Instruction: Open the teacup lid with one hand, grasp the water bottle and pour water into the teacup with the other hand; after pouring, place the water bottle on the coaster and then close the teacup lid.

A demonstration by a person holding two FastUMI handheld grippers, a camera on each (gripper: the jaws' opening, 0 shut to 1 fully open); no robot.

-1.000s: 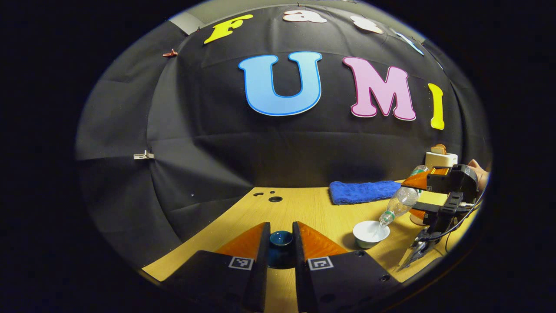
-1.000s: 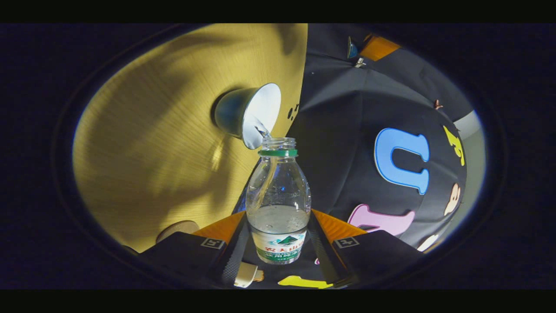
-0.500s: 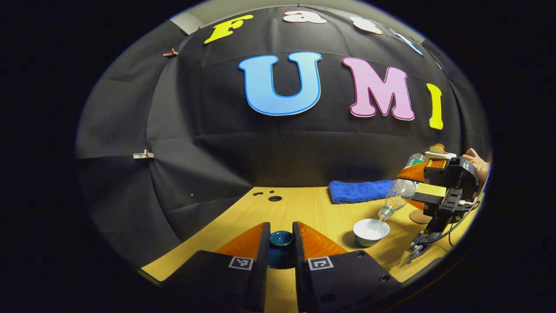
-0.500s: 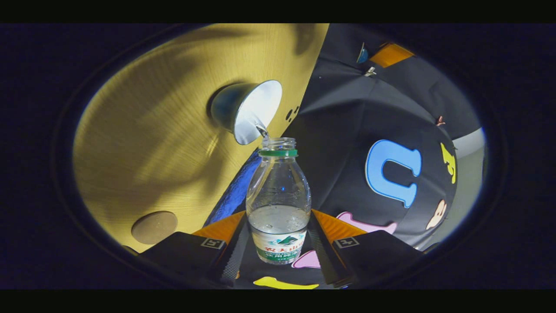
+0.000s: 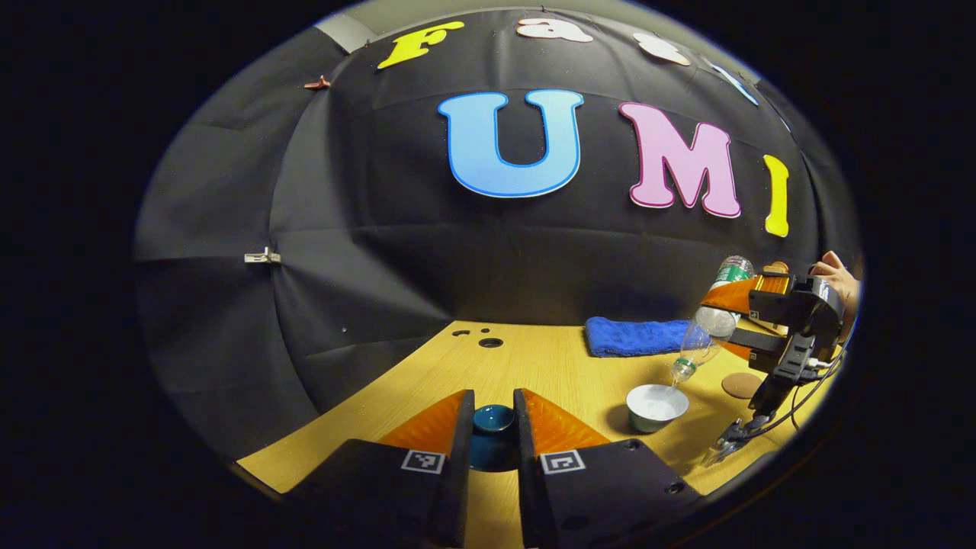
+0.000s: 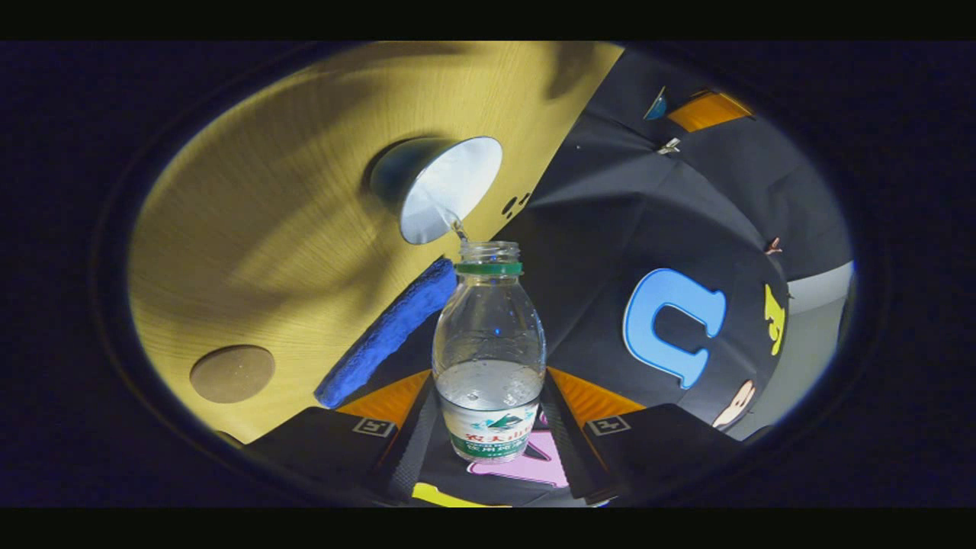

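Dark teal and glossy, the teacup lid (image 5: 492, 418) sits pinched between the two fingers of the left hand-held gripper (image 5: 492, 435), held just above the near part of the wooden table (image 5: 534, 366) and well left of the cup; it looks like glazed ceramic, so hard, slick and likely to chip, and a grip across its rim seems sound. To the right, the white teacup (image 5: 656, 406) stands open on the table with a thin thread of water falling into it from the mouth of the clear plastic water bottle (image 5: 705, 332), which is tipped steeply neck-down above it. A folded blue towel (image 5: 637, 336) lies behind the cup near the booth wall. Farther right, the right hand-held gripper (image 6: 488, 427) is clamped on the bottle's lower body at the label, both fingers pressing its sides, and a hand (image 5: 835, 276) shows behind it. In the right gripper view little water remains near the base, so the bottle should be light, with thin walls that may dent under a hard squeeze; the labelled waist gives the surest hold. The round cork coaster (image 5: 741, 384) lies bare just right of the cup, waiting for the bottle.
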